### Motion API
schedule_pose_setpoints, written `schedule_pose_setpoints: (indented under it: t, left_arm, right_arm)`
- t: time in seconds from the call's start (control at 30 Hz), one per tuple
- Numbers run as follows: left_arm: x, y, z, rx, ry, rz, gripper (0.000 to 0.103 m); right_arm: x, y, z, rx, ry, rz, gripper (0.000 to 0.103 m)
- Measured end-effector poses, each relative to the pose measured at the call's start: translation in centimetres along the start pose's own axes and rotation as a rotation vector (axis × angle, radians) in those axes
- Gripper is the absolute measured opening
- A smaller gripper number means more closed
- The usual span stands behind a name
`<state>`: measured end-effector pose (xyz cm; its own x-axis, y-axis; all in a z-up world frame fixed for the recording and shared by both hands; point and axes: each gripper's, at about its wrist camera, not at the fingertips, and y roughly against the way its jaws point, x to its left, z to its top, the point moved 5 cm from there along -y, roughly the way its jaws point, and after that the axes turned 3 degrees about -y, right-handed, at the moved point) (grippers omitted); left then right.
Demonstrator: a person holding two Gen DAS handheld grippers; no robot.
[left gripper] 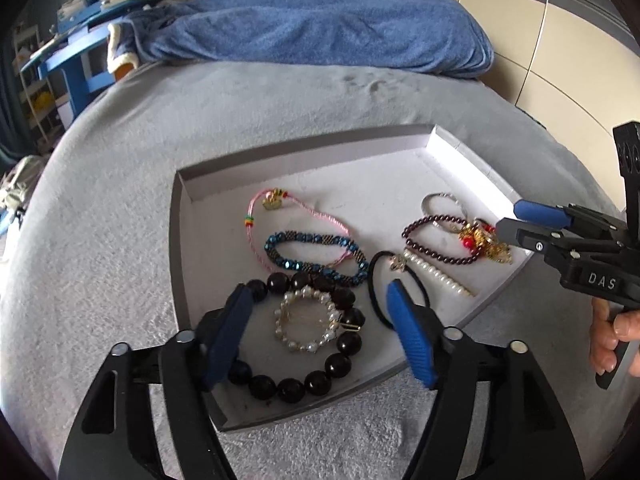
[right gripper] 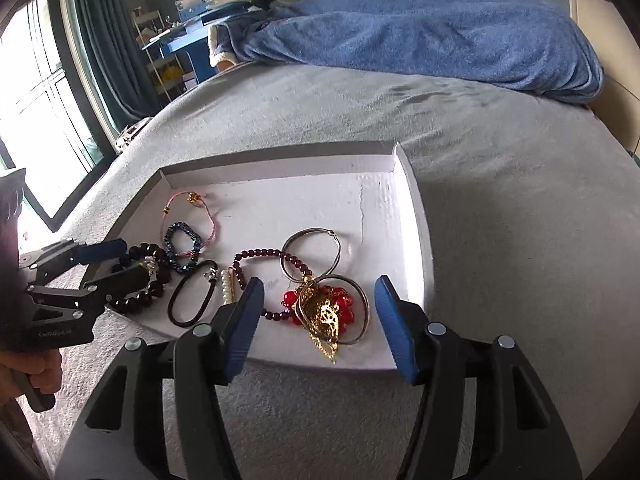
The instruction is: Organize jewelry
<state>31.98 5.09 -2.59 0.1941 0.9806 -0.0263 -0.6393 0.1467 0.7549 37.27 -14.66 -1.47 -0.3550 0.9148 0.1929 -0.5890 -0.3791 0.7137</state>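
Observation:
A shallow white tray [left gripper: 304, 148] [right gripper: 280, 152] lies on a grey bed cover and holds several pieces of jewelry. My left gripper [left gripper: 316, 292] [right gripper: 134, 258] stands open over the tray's near left corner. Its pads straddle a black bead bracelet [left gripper: 296, 390] with a pearl bracelet [left gripper: 288, 342] lying inside it. My right gripper [right gripper: 320, 280] [left gripper: 508, 218] is open at the tray's near right, either side of a gold leaf pendant [right gripper: 324, 320] tangled with red beads [right gripper: 348, 304] and silver hoops [right gripper: 312, 232]. Neither gripper's pads press on anything.
Also in the tray lie a pink cord bracelet [left gripper: 256, 208], a blue beaded bracelet [left gripper: 304, 238], a black hair tie [left gripper: 374, 280], a pearl clip [left gripper: 436, 276] and a maroon bead bracelet [left gripper: 424, 224]. A blue blanket [left gripper: 312, 24] lies beyond. A window [right gripper: 36, 120] is at the left.

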Motion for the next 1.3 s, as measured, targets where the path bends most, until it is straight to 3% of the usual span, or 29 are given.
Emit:
schedule_pose_setpoints:
  t: [0.1,0.37,0.67,0.97,1.3]
  left_arm:
    - [-0.2,1.0,0.3,-0.030,0.001,0.012,0.080]
    - [-0.5,4.5,-0.9,-0.142,0.061,0.052,0.094]
    - [-1.0,6.9,-4.2,-0.288,0.135,0.121,0.096]
    - [-2.1,9.4,-6.6,-0.425,0.139,0.160,0.098]
    - [-1.6,10.3,-7.9,-0.442,0.177,0.153,0.098]
  right_arm:
    - [0.0,1.3,-0.3,-0.032,-0.028,0.014,0.060]
    - [2.0,4.1,-2.0,-0.147,0.031,0.013,0.083]
    - [3.1,5.7,-4.7,-0.244,0.046,-0.022,0.095]
    - [3.7,7.8,-6.6,-0.324,0.044,-0.023,0.097]
    - [3.7,8.7,-7.6,-0.363,0.041,-0.042,0.097]
